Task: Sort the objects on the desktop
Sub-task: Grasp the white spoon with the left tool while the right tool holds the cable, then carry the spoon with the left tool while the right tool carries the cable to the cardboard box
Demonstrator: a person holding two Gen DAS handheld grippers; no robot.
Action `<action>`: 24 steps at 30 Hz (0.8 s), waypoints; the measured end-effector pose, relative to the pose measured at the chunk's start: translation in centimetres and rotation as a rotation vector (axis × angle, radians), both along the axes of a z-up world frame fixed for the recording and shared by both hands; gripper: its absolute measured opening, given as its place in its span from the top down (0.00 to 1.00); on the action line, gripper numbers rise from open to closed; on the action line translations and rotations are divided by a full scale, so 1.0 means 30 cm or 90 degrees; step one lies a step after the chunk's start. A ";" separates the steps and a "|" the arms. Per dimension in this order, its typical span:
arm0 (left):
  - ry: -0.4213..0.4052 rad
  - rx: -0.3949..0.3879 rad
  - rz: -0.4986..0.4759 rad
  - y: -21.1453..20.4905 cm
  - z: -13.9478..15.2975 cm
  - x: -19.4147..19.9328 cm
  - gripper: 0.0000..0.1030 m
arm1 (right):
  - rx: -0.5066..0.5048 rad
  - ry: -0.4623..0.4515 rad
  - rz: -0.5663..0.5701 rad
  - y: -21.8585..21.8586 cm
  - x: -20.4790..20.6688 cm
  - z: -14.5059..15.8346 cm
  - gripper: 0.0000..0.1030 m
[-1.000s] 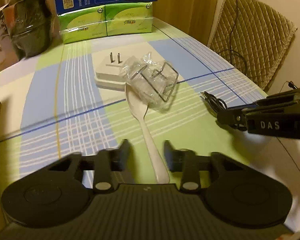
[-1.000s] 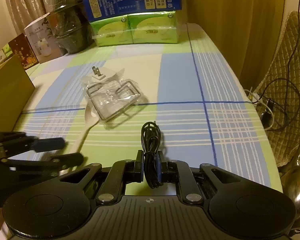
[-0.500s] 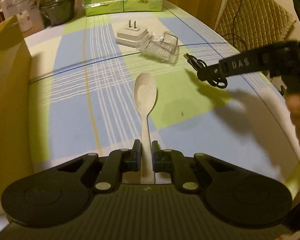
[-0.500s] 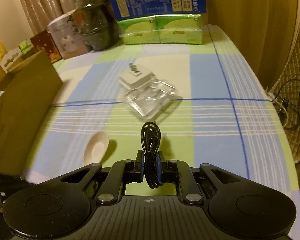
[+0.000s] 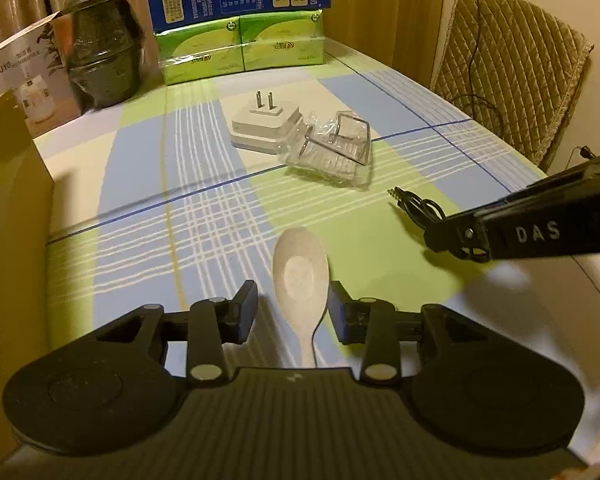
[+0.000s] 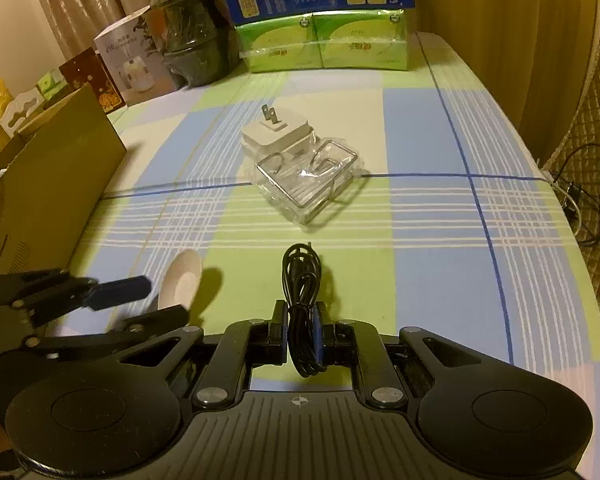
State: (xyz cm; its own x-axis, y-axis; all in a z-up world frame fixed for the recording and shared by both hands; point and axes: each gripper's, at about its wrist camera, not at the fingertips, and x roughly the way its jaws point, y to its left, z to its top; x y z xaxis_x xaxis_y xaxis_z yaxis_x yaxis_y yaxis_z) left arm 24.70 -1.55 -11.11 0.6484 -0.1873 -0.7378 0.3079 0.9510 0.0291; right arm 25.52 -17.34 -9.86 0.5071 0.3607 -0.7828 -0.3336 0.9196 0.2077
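Cardboard box [image 5: 12,208] at far left. Left gripper [image 5: 293,307] wide open, holds nothing; white spoon [image 5: 301,276] lies on checked tablecloth [image 5: 140,184] between its fingers, maybe not touching. White plug [image 5: 265,127] beside wire rack in clear bag [image 5: 332,148]. Right gripper [image 6: 302,334] squeezed tight on coiled black cable [image 6: 301,280].

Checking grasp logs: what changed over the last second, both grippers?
The left gripper closed on the spoon handle, pulled it toward the near edge away from the bagged wire rack, then opened; the spoon now lies loose between its fingers. Unchanged: the right gripper stays clamped on the black cable; the white plug adapter and rack haven't moved.
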 end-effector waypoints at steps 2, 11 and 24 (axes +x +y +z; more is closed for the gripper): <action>0.001 -0.003 -0.002 -0.009 -0.009 0.007 0.68 | 0.002 0.001 0.000 0.002 0.003 -0.002 0.91; -0.014 -0.011 0.018 -0.007 -0.024 0.014 0.68 | 0.007 0.000 0.009 0.018 0.006 0.001 0.91; -0.022 -0.013 0.028 0.001 -0.002 0.005 0.74 | 0.023 -0.015 -0.004 0.012 0.001 0.021 0.91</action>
State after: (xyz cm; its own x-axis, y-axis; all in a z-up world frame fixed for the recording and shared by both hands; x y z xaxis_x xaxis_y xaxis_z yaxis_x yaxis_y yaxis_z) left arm 24.86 -1.51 -11.17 0.6815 -0.1735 -0.7109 0.2652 0.9640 0.0190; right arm 25.55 -16.98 -9.24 0.5283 0.3854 -0.7566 -0.3326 0.9138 0.2332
